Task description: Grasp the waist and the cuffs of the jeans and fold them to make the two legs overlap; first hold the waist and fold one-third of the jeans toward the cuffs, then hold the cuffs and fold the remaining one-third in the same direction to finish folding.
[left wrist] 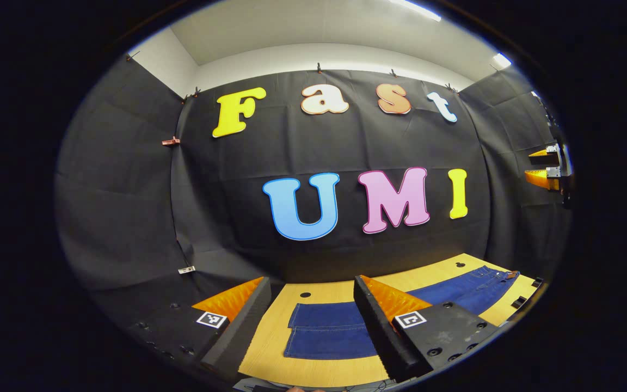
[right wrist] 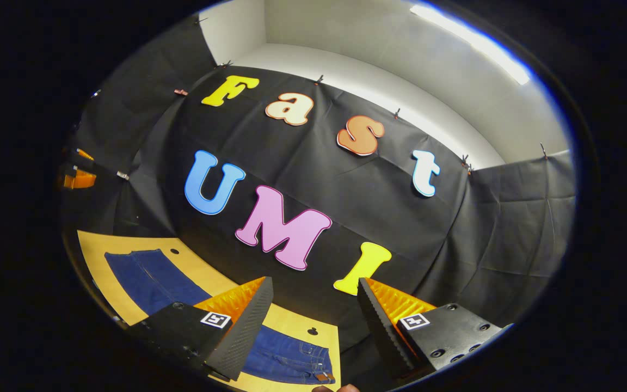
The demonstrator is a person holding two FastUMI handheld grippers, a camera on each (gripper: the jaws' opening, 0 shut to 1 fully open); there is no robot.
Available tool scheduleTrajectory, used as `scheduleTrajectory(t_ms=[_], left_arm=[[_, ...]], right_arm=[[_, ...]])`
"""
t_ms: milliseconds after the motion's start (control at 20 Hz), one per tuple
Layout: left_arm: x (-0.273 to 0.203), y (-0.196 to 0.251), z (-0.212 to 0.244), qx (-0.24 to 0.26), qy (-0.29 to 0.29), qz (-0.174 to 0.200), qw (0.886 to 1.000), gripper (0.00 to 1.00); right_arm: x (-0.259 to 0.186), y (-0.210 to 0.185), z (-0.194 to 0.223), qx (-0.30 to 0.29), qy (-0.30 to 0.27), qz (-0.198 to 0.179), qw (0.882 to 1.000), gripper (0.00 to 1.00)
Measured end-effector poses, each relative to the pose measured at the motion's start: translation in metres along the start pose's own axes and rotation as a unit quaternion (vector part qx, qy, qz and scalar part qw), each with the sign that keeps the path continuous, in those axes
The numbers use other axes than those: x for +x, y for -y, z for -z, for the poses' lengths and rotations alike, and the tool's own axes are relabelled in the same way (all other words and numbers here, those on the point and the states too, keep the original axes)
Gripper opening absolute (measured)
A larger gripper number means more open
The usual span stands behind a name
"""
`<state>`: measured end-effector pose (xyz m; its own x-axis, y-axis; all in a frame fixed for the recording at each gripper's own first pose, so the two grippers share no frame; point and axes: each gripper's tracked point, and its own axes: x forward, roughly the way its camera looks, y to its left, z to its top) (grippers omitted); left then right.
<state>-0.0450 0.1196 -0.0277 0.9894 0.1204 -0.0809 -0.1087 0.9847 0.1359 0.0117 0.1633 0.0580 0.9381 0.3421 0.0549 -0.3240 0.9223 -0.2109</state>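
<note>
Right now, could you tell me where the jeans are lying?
The jeans lie flat on the wooden table, cuffs below the left gripper; in the right gripper view the waist lies below the right gripper.

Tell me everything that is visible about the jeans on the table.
The jeans are dark blue denim and lie flat along the yellow wooden table. The cuffs show in the left gripper view; the waist, with a brown patch, shows in the right gripper view. Both legs appear already overlapped. Neither hand-held gripper touches them.

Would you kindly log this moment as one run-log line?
stage: pre-grasp | jeans: flat on table, unfolded | left claw: open, above cuffs end | right claw: open, above waist end
</note>
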Motion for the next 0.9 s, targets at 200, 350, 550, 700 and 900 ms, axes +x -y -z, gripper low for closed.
scheduleTrajectory(t_ms=[200, 350, 550, 700, 900], left_arm=[[0.006, -0.002, 0.005, 0.044, -0.003, 0.018, 0.999, 0.98], [0.01, -0.001, 0.017, 0.07, -0.015, 0.035, 0.997, 0.98], [0.01, -0.004, 0.039, 0.117, -0.041, 0.055, 0.991, 0.98], [0.012, -0.008, 0.054, 0.162, -0.059, 0.071, 0.982, 0.98], [0.004, -0.005, 0.083, 0.201, -0.09, 0.11, 0.969, 0.98]], right_arm=[[0.001, -0.001, 0.01, -0.001, -0.014, 0.001, 1.0, 0.98], [0.004, 0.004, 0.029, 0.004, -0.041, 0.006, 0.999, 0.94], [0.007, 0.011, 0.056, -0.015, -0.076, 0.006, 0.997, 0.96], [0.006, 0.014, 0.071, -0.035, -0.091, -0.001, 0.995, 0.96], [0.005, 0.011, 0.103, -0.058, -0.11, -0.038, 0.992, 0.96]])
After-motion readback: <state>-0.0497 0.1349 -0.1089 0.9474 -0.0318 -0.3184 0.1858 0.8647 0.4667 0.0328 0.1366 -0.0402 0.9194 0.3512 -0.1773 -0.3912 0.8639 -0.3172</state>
